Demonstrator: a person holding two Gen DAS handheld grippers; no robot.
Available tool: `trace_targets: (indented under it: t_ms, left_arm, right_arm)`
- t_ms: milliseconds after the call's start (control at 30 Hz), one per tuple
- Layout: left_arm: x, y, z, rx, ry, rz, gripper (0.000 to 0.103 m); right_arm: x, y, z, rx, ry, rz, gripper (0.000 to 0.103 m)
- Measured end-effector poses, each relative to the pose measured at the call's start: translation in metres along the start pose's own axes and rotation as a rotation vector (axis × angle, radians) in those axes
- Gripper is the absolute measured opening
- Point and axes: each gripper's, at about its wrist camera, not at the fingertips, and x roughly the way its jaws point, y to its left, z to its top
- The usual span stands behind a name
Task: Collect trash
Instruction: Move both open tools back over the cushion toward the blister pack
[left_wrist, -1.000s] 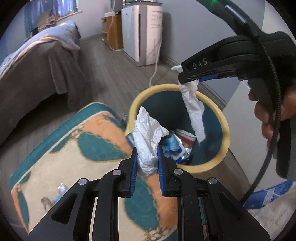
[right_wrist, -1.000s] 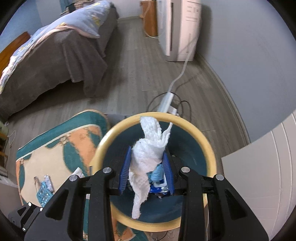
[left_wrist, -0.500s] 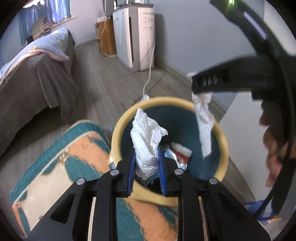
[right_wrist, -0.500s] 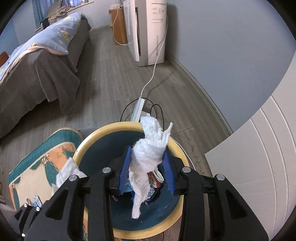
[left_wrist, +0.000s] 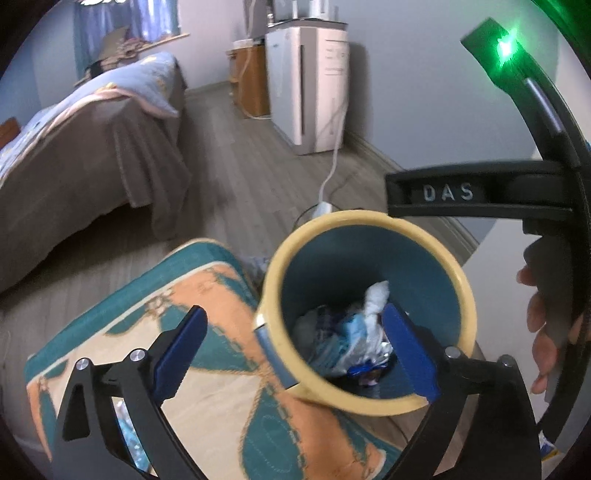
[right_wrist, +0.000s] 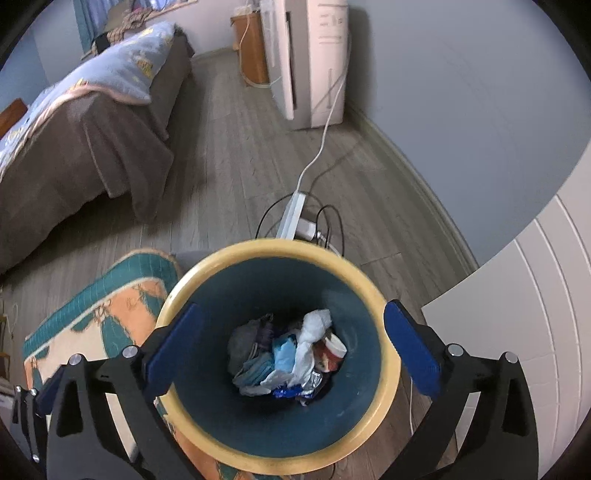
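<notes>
- Trash (right_wrist: 291, 362) — crumpled white tissue, blue wrappers and a small red-and-white cup — lies heaped at the bottom of the yellow-rimmed bin (right_wrist: 207, 269), which stands on the wooden floor (right_wrist: 229, 155) beside a patterned rug (left_wrist: 207, 369).
- We hold the right gripper (right_wrist: 291, 347) directly over the bin's mouth, its blue pads swinging wide apart with nothing between them.
- Our left gripper (left_wrist: 291, 350) hangs over the bin's near rim, one finger above the rug and the other above the opening; its jaws too are opening, and no tissue sits between the pads.
- The right-hand tool and the fingers of the hand (left_wrist: 543, 332) gripping it crowd the left camera's right edge, close above the bin.
- What looks like more litter shows on the rug near the left gripper's base, so we judge the collecting unfinished.
- Risks from here, as we read them: the two tools sit close enough to knock together as we pull away; a low finger could catch the rim and tip the light bin; and the power strip (right_wrist: 295, 218) with its cables lies just behind the bin, where a toppled load would land.
</notes>
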Motion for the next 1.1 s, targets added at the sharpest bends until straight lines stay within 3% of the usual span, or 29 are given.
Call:
trace_targets:
  t_ms: [200,467,633,967,1100]
  left_arm:
    - [-0.023,0.030,-0.014,-0.011,0.011,0.035,0.096]
    - [-0.058,0.100,-0.040,-0.107,0.057,0.115,0.096]
    - [-0.076,0.137,-0.062,-0.126,0.100,0.180,0.096]
    - [-0.092,0.215,-0.120,-0.311,0.138,0.309,0.096]
    - [-0.095,0.227,-0.133,-0.301,0.136,0.332,0.096]
  right_arm:
    - [-0.001,0.021,0.000,-0.040,0.014,0.027,0.097]
    - [-0.015,0.062,-0.006,-0.117,-0.004,0.094,0.097]
    - [-0.013,0.105,-0.021,-0.177,0.053,0.174,0.097]
    - [-0.005,0.174,-0.051,-0.329,0.108,0.173,0.097]
    - [0.002,0.201,-0.067,-0.368,0.153,0.173,0.097]
